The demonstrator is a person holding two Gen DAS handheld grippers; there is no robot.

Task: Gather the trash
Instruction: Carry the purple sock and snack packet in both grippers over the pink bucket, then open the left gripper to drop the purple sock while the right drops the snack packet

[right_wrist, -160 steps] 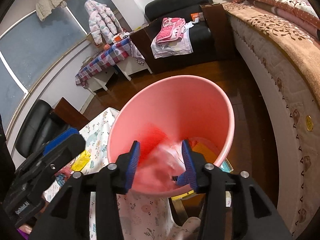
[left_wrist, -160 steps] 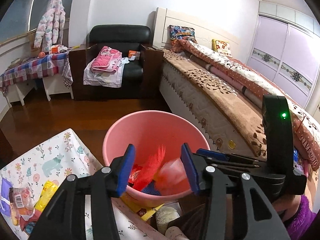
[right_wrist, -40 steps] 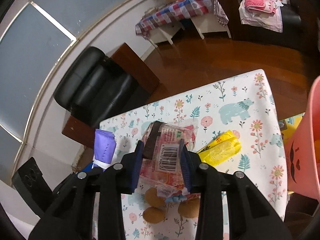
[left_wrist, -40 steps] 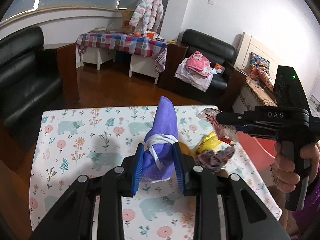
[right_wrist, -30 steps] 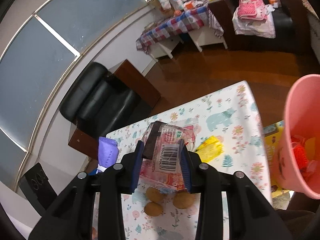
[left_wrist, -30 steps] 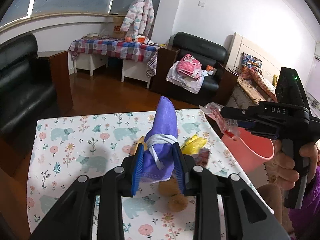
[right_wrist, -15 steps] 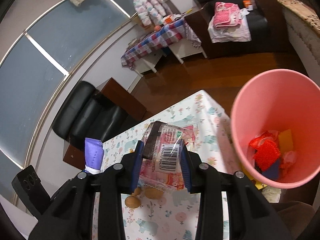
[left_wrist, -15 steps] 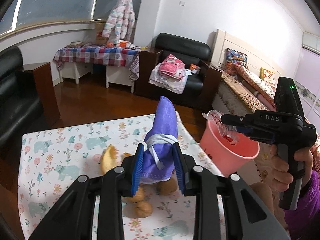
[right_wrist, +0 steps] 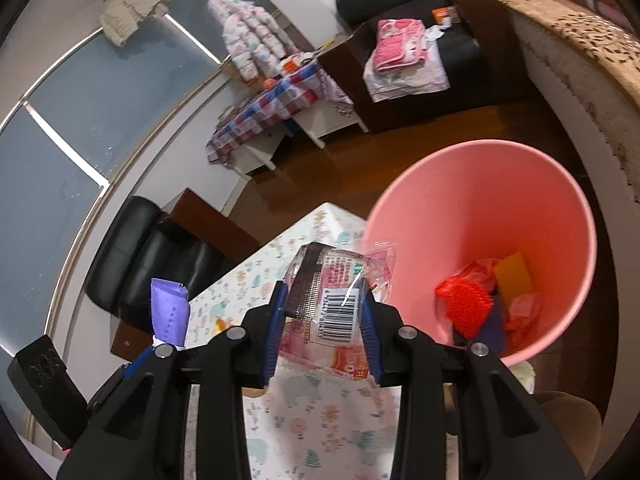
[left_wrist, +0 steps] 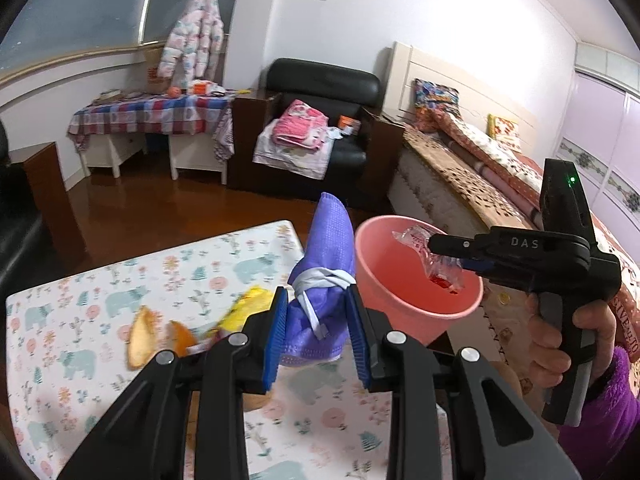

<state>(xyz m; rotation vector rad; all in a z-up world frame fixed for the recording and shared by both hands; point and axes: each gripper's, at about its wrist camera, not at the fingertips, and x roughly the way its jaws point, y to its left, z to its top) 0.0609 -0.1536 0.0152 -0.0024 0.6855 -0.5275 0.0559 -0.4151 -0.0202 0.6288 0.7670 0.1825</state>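
Note:
My left gripper (left_wrist: 318, 330) is shut on a purple face mask (left_wrist: 326, 268) wound with its white straps, held above the flowered table (left_wrist: 120, 280). My right gripper (right_wrist: 322, 330) is shut on a clear snack wrapper (right_wrist: 336, 308) with a barcode and red print. In the left wrist view that wrapper (left_wrist: 430, 258) hangs over the pink bucket (left_wrist: 376, 276). In the right wrist view the pink bucket (right_wrist: 472, 208) sits to the right of the wrapper, with red, yellow and blue trash (right_wrist: 484, 304) at its bottom. Orange peels (left_wrist: 158, 334) and a yellow wrapper (left_wrist: 250, 306) lie on the table.
A bed (left_wrist: 468, 172) runs along the right, close behind the bucket. A black armchair (left_wrist: 320, 120) with pink clothes and a checked side table (left_wrist: 152, 116) stand at the back. A black sofa (right_wrist: 156, 256) is left of the table. A hand in a purple sleeve (left_wrist: 560, 340) holds the right gripper.
Both grippers have swung right from over the table toward the pink bucket, each keeping its grip. The bucket has come into view under the snack wrapper.

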